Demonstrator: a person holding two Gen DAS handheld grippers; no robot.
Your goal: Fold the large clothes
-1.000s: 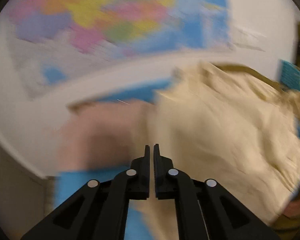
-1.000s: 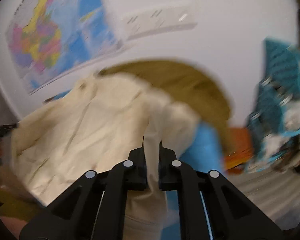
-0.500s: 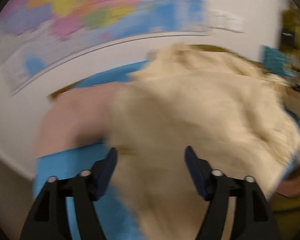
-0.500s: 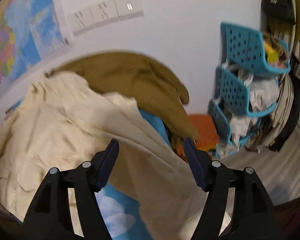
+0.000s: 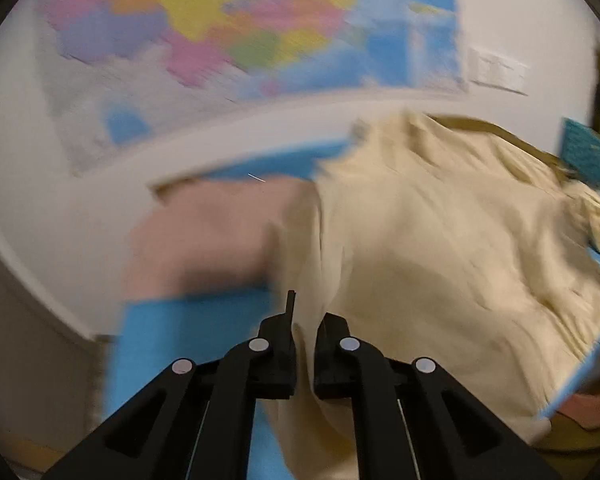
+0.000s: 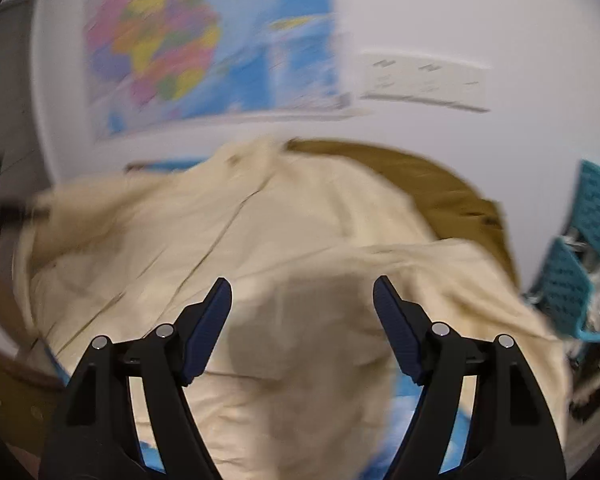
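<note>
Your left gripper [image 5: 304, 322] has its jaws clamped on a fold of the cream garment [image 5: 440, 248] — cloth runs straight down between the two black fingers at the near edge of the bed. Your right gripper [image 6: 302, 308] stands with its jaws wide apart and nothing pinched; the cream garment [image 6: 260, 240] lies under and between its blue-padded fingers [image 6: 210, 320] without being pressed.

The garment is spread over most of the blue sheet [image 5: 188, 340], its far end up near the wall under the map [image 5: 240, 32], with an olive garment [image 6: 420, 176] beyond it at the bed's far right corner and a pink one [image 5: 204, 236] beside it toward the left edge.

By the look of it, you are midway through taking hold for a fold: one side is caught, the other is not yet. Next you need a matching grip with the right — lower the open jaws onto the raised ridge of cloth just ahead of them and close there, so both hands can carry the same edge across together. The blur makes the exact hem hard to tell.
</note>
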